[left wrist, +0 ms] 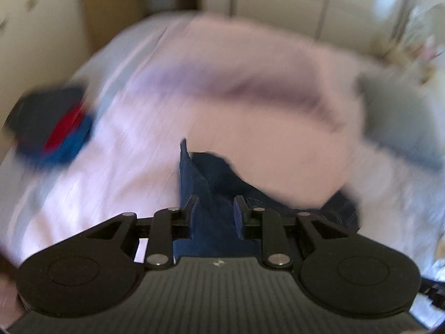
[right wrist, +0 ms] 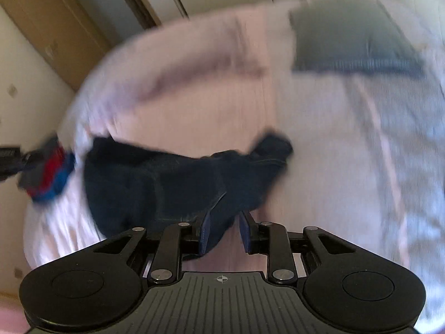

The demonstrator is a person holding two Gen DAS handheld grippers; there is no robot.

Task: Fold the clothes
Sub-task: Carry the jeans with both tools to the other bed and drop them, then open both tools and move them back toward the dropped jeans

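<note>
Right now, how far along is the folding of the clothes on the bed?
Done: a folded stack of navy, red and blue pieces lies at the bed's edge. In hand: the dark jeans lie bunched on the pink sheet, with denim between the parted jaws of the left gripper and right gripper. Left: flattening and folding the jeans.

Both wrist views look steeply down along their gripper fingers, close over the bed (left wrist: pixel 111 150). Each catches the dark denim garment (right wrist: pixel 155 183) right at its fingertips, the red-and-blue clothes pile (left wrist: pixel 58 130) far left, and the grey pillow (right wrist: pixel 347 39) far right.
</note>
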